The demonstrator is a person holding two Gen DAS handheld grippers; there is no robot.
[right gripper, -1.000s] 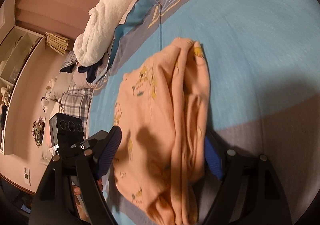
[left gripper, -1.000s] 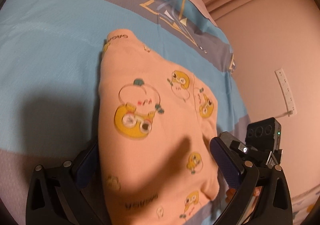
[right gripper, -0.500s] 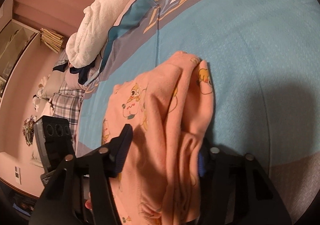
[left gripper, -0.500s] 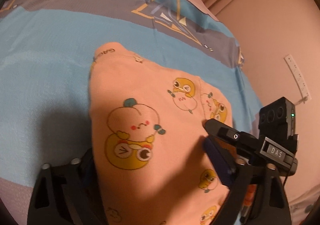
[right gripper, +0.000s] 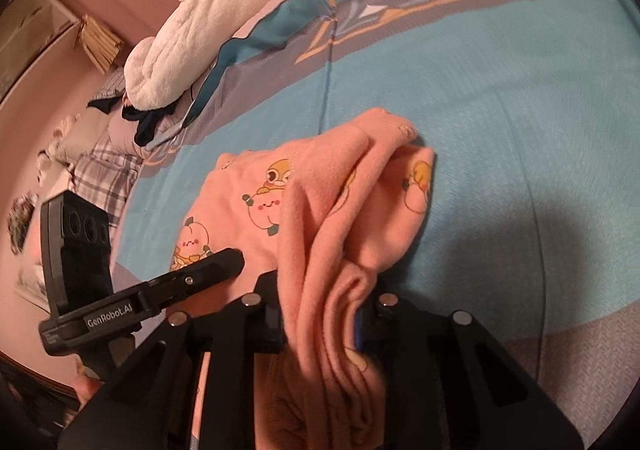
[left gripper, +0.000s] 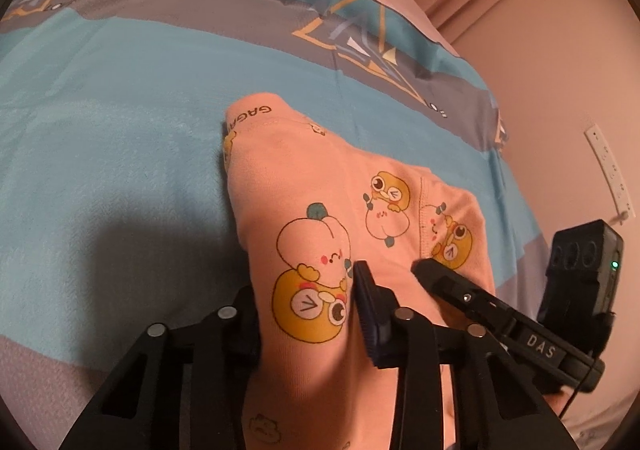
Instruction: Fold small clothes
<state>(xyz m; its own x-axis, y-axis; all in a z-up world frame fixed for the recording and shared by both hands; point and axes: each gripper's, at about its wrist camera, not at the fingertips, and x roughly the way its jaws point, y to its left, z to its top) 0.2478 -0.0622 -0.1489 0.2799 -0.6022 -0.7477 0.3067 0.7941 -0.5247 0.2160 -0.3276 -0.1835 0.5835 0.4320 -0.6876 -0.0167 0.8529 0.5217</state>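
Both claws grip the same soft, peach-pink garment (left gripper: 320, 186) printed with yellow cartoon ducks: the left claw (left gripper: 308, 314) at the lower centre of its frame has closed narrow on a smooth fold, and the right claw (right gripper: 320, 318) pinches a bunched, wrinkled ridge of the knit fabric. The garment lies mid-frame on the bed (left gripper: 100, 130), whose woven cover shows teal and grey bands. Bare teal cover spreads left of the garment's edge. A fluffy white blanket (right gripper: 208, 22) sits upper left.
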